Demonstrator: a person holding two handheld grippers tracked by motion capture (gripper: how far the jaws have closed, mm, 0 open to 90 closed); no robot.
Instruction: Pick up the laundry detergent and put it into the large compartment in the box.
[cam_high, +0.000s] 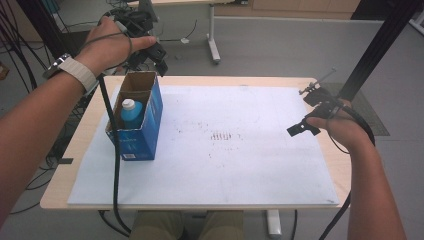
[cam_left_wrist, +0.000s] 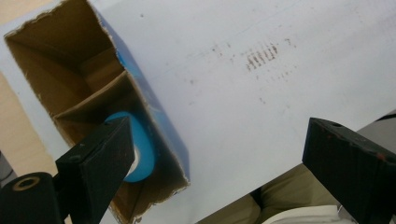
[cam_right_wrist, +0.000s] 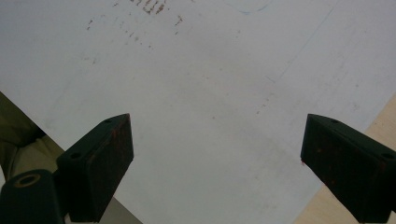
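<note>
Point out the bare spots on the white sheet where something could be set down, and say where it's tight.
The white sheet is bare from the blue box across to the right tongs, and along its near edge; only faint brown specks mark the middle. It is crowded at the far left corner: the box holds a blue bottle, and the open left tongs hang above it.

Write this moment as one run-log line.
left tongs: open, empty, above box | blue bottle: upright in box's near compartment | right tongs: open, empty, over white mat
</note>
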